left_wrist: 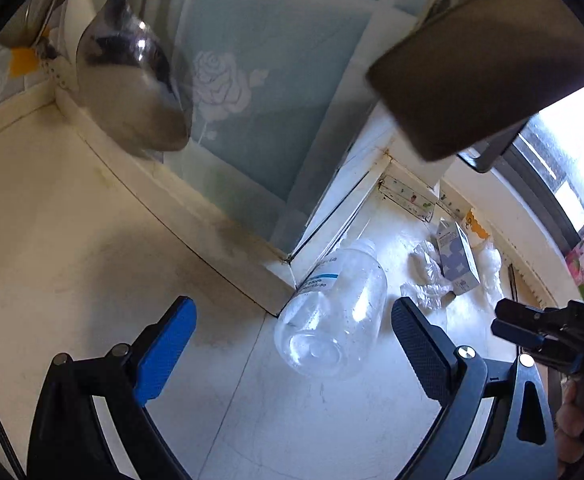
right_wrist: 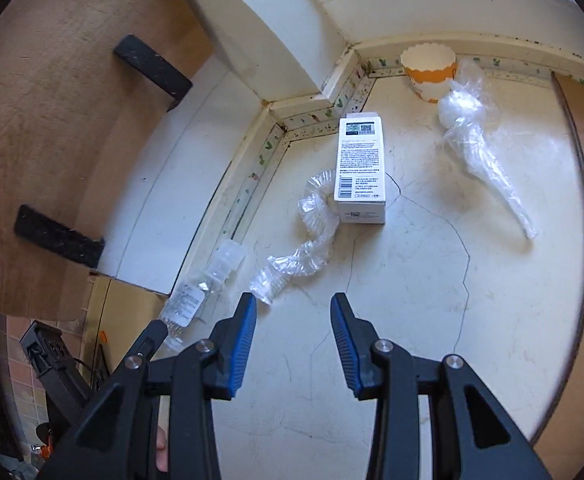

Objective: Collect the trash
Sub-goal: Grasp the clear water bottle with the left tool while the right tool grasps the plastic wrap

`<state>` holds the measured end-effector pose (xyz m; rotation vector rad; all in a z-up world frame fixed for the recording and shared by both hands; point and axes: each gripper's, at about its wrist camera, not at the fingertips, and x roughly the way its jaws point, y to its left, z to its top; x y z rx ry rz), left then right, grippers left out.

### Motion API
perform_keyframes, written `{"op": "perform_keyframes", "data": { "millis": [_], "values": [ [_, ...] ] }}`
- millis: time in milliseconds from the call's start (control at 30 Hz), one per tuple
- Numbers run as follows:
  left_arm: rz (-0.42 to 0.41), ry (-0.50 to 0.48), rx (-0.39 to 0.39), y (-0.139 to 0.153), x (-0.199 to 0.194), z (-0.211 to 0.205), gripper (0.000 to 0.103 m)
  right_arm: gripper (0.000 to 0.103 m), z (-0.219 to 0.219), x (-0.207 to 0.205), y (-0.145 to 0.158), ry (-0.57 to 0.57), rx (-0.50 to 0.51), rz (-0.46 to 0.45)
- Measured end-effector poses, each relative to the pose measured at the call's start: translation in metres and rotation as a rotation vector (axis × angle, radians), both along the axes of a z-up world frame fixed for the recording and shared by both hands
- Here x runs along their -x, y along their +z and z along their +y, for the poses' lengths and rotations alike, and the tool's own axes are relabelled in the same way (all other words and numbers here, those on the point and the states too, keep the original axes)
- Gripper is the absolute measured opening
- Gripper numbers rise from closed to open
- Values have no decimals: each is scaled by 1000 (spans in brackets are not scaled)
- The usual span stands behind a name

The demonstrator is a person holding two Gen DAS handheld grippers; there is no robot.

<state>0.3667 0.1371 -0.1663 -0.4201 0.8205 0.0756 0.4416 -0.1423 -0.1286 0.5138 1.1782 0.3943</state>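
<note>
Clear plastic formed the bottle (left_wrist: 331, 312), which lay on its side on the white counter (left_wrist: 312, 420) against the corner of the window frame, its neck pointing toward the back edge. The left gripper (left_wrist: 292, 344) hovered above it with its jaws spread wide, one finger on each side of the bottle's base, not touching it. Whether the bottle was capped could not be determined.

The right gripper (right_wrist: 293, 332) hung over a bare, cracked part of the counter (right_wrist: 412, 300) with its jaws moderately wide, holding nothing. Just ahead of its left finger lay the near end of a crumpled strip of clear wrap (right_wrist: 304, 236). The strip curved back to touch a white carton (right_wrist: 359, 168) lying flat near the back edge, printed side up. A second piece of clear film (right_wrist: 480, 136), twisted to a point, lay to the right of the carton and apart from it. Its bunched end touched an orange-and-white paper cup (right_wrist: 429, 70) standing upright in the back corner. The bottle (right_wrist: 204, 280) lay along the counter's left edge, to the left of the right gripper.

A metal ladle (left_wrist: 132, 92) hung above the counter in the left wrist view.
</note>
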Motion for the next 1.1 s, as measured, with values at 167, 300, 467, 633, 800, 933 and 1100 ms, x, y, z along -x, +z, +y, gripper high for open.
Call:
{"op": "perform_keyframes", "data": {
  "millis": [167,300,467,633,800,933,1100],
  "values": [
    [-17,24,60,-14,-1,-4,89,39,4,-5,-11,2,-1,15],
    [-30,-7,94,-17,-1,-12,70,39,8,-9,-15,6,0,15],
    [-14,-30,100,-19,2,-28,59,39,14,-11,-17,24,6,7],
    [20,-28,46,-19,4,-36,62,39,21,-18,-21,20,17,6],
    [47,-33,-45,-20,3,-44,64,39,27,-31,-27,-19,60,-4],
    [50,-58,-114,-19,2,-54,64,37,36,-42,-31,-40,140,-26],
    [26,-80,-213,-9,3,-60,75,9,48,-44,-35,-3,213,-43]
  ]
}}
